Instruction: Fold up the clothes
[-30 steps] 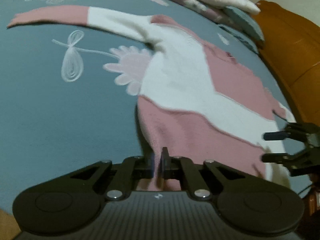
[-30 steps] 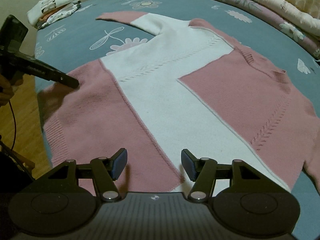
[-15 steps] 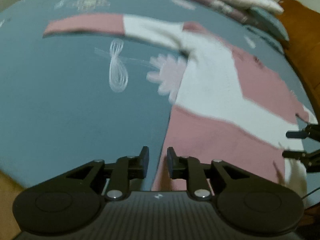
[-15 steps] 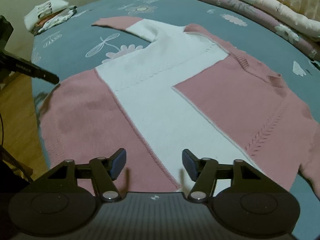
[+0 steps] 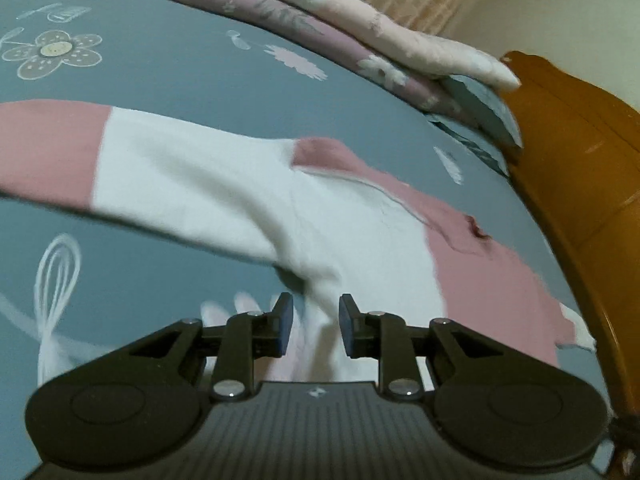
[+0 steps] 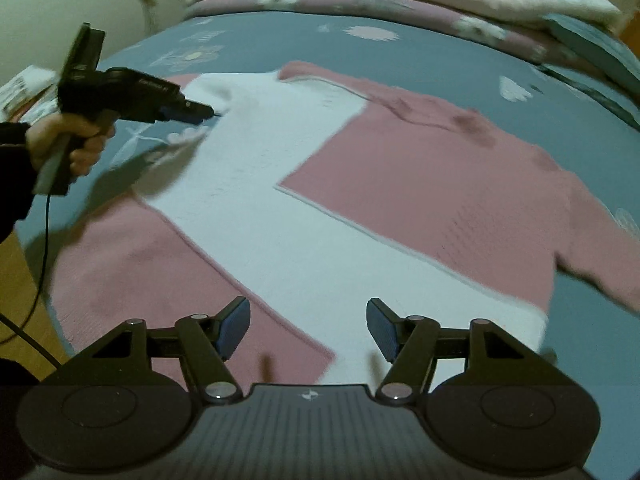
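A pink-and-white knit sweater (image 6: 320,220) lies spread flat on the blue flowered bed sheet (image 6: 440,52). Its left sleeve (image 5: 140,168) stretches out to the side, white with a pink cuff end. In the left wrist view my left gripper (image 5: 316,320) stands open just above the sweater's (image 5: 360,240) underarm, nothing pinched between its pads. The right wrist view shows the left gripper (image 6: 208,112), held by a hand (image 6: 72,140), with its tips at the sleeve's root. My right gripper (image 6: 308,320) hovers open over the bottom hem, holding nothing.
Folded floral quilts (image 5: 320,20) are piled along the far edge of the bed. A wooden bed board (image 5: 580,160) rises at the right. A small stack of clothes (image 6: 24,92) sits at the bed's left corner, with wooden floor (image 6: 20,280) below.
My left gripper let go of the hem, opened, and swept along the sweater's side up to the sleeve's underarm. The right gripper rolled a little and stayed over the hem.
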A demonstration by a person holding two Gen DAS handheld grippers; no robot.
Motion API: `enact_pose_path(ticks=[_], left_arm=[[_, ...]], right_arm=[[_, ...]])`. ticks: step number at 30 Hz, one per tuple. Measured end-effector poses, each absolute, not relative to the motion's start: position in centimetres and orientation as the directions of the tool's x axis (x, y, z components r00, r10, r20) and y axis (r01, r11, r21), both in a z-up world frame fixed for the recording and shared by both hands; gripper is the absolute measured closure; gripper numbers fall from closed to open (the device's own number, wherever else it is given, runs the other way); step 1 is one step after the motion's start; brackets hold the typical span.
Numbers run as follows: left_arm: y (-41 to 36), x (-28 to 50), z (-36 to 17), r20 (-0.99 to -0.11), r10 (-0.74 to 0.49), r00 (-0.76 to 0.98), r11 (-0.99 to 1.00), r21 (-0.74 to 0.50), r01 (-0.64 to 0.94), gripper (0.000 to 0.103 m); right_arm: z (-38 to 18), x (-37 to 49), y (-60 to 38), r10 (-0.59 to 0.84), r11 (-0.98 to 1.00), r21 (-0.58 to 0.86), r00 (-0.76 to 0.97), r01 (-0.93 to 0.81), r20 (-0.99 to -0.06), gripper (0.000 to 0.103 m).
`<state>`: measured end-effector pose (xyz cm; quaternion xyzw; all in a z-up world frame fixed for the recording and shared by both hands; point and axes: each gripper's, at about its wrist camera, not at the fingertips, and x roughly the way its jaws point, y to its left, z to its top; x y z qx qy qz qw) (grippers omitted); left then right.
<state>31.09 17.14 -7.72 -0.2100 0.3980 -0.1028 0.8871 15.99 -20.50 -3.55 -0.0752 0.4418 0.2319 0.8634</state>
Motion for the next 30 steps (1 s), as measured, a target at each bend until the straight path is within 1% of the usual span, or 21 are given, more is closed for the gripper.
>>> enact_pose_path(ticks=[3, 8, 9, 12, 14, 16, 17, 20, 21, 22, 23, 25, 26, 29, 30], left_arm=[[17.8, 33.6, -8.9, -0.683, -0.326, 0.654, 0.899, -0.439, -0.010, 0.078], [19.4, 35.5, -8.7, -0.688, -0.192, 0.700, 0.930, -0.356, -0.095, 0.079], [19.6, 35.4, -8.5, -0.694, -0.189, 0.695, 0.927, -0.360, -0.108, 0.079], [19.4, 34.2, -8.2, -0.722, -0.204, 0.661, 0.914, -0.383, -0.135, 0.078], [19.3, 33.4, -8.6, -0.718, -0.253, 0.648, 0.883, -0.445, -0.148, 0.077], [19.3, 33.3, -9.1, -0.700, -0.306, 0.645, 0.846, -0.510, -0.153, 0.073], [19.2, 33.4, -9.3, -0.689, -0.329, 0.645, 0.829, -0.538, -0.152, 0.068], [18.6, 34.8, -10.1, -0.665, -0.395, 0.634, 0.791, -0.597, -0.134, 0.063], [18.4, 35.2, -10.4, -0.659, -0.407, 0.633, 0.785, -0.607, -0.127, 0.063], [18.0, 35.4, -10.5, -0.654, -0.406, 0.638, 0.788, -0.604, -0.118, 0.064], [17.6, 35.6, -10.6, -0.651, -0.400, 0.646, 0.794, -0.597, -0.110, 0.067], [17.1, 35.7, -10.4, -0.651, -0.379, 0.658, 0.813, -0.573, -0.098, 0.084], [17.0, 35.5, -10.1, -0.652, -0.361, 0.667, 0.827, -0.554, -0.094, 0.088], [16.8, 35.2, -9.1, -0.669, -0.298, 0.681, 0.879, -0.471, -0.078, 0.087], [16.6, 35.1, -8.8, -0.678, -0.273, 0.682, 0.899, -0.433, -0.070, 0.084]], right_arm=[[-3.9, 15.5, -21.2, 0.293, 0.912, 0.076, 0.510, -0.403, -0.809, 0.034], [-4.3, 15.0, -21.4, 0.259, 0.939, 0.086, 0.521, -0.333, -0.813, 0.034], [-4.3, 15.0, -21.3, 0.256, 0.941, 0.087, 0.521, -0.326, -0.814, 0.034], [-4.2, 14.8, -20.9, 0.248, 0.944, 0.082, 0.523, -0.320, -0.815, 0.033], [-4.1, 14.8, -20.6, 0.248, 0.945, 0.086, 0.523, -0.315, -0.815, 0.033], [-4.3, 15.1, -20.5, 0.254, 0.946, 0.100, 0.517, -0.307, -0.817, 0.033], [-4.4, 15.2, -20.3, 0.254, 0.947, 0.103, 0.516, -0.303, -0.818, 0.033], [-4.4, 15.4, -19.5, 0.250, 0.949, 0.099, 0.520, -0.300, -0.817, 0.033], [-4.4, 15.4, -19.2, 0.250, 0.948, 0.098, 0.521, -0.302, -0.816, 0.033], [-4.3, 15.3, -19.0, 0.254, 0.947, 0.099, 0.523, -0.306, -0.814, 0.033], [-4.2, 15.2, -18.8, 0.255, 0.946, 0.097, 0.524, -0.309, -0.813, 0.033], [-4.0, 15.0, -18.4, 0.250, 0.945, 0.087, 0.525, -0.316, -0.813, 0.033], [-4.0, 14.9, -18.3, 0.242, 0.945, 0.076, 0.526, -0.317, -0.815, 0.033], [-3.9, 14.6, -18.5, 0.224, 0.950, 0.063, 0.529, -0.305, -0.819, 0.033], [-3.9, 14.5, -18.6, 0.220, 0.953, 0.065, 0.529, -0.295, -0.820, 0.033]])
